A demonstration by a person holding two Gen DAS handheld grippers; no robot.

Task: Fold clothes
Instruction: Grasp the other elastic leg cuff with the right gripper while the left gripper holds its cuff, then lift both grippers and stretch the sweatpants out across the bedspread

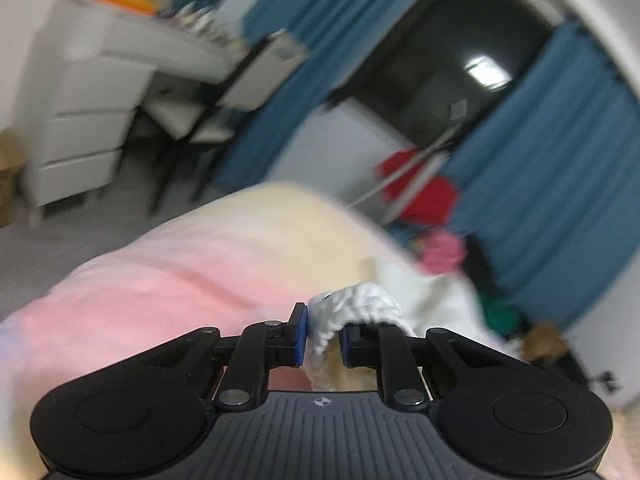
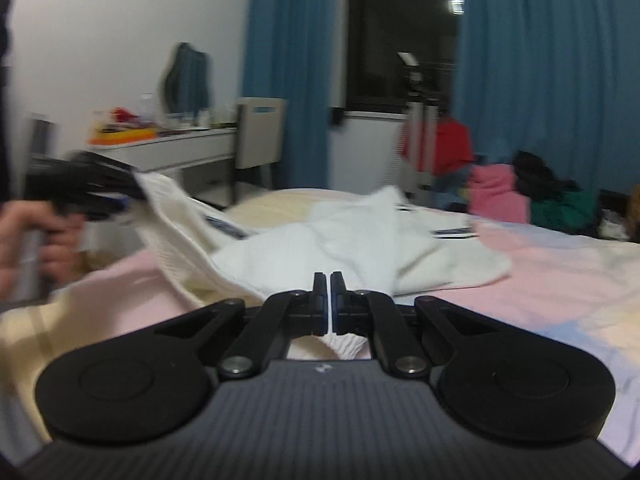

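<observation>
Bedroom shot, pastel bedspread (image 2: 540,280) with laundry on it.

Right gripper (image 2: 329,304) is pinched tight on the near hem of the white sweater (image 2: 320,240); left gripper (image 1: 323,334) is clamped on a bunched ribbed edge, lifting it off the bed's left side.

Left wrist view: tilted, low over bed (image 1: 160,280), facing curtains (image 1: 540,160). Right wrist view: level, same bed (image 2: 560,272), curtains (image 2: 540,80), window.
</observation>
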